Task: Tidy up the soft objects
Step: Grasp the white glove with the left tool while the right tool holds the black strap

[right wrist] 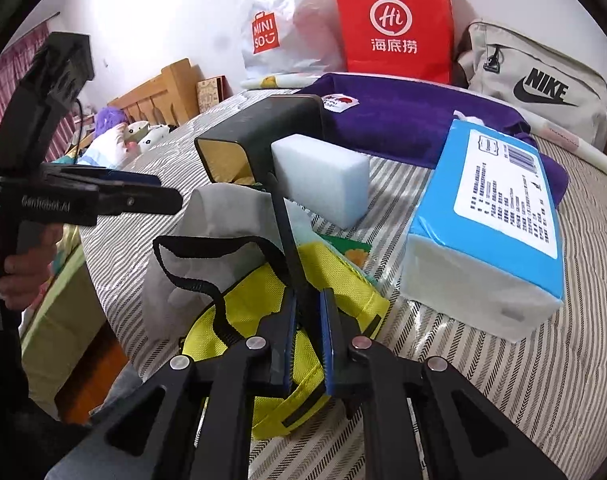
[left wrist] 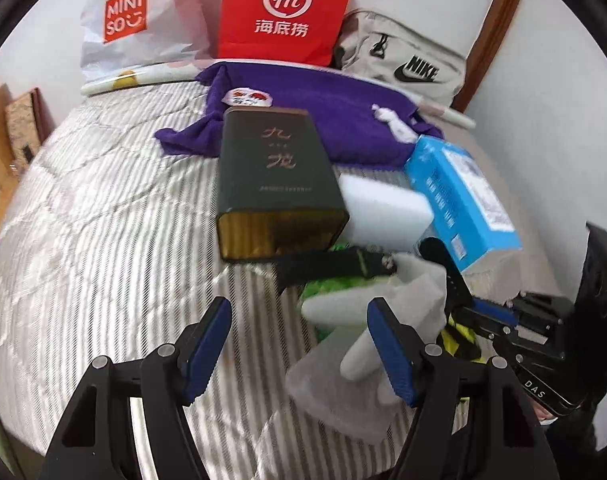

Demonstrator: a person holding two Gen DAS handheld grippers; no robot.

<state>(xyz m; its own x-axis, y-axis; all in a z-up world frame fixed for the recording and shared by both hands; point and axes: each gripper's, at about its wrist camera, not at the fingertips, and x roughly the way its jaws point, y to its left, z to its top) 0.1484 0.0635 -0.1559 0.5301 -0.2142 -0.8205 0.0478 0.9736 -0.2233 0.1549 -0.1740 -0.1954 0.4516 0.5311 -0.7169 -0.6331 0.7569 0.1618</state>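
A yellow-green tote bag point(right wrist: 263, 292) lies on the striped bed. My right gripper point(right wrist: 307, 344) is shut on one of its black handles point(right wrist: 287, 236) and holds the strap taut. A grey-white glove point(left wrist: 367, 320) lies by the bag mouth; it also shows in the right wrist view point(right wrist: 219, 216). My left gripper point(left wrist: 299, 344) is open, its right finger point(left wrist: 391, 352) over the glove; it shows in the right wrist view point(right wrist: 143, 196) at left. A white sponge block point(right wrist: 319, 176) and a blue tissue pack point(right wrist: 491, 220) lie behind the bag.
A dark green tin box point(left wrist: 271, 184) lies on its side beside the sponge. A purple cloth point(left wrist: 323, 116) is spread behind it. A red paper bag point(left wrist: 283, 12), a white Miniso bag point(left wrist: 127, 20) and a beige Nike bag point(left wrist: 407, 64) stand against the wall.
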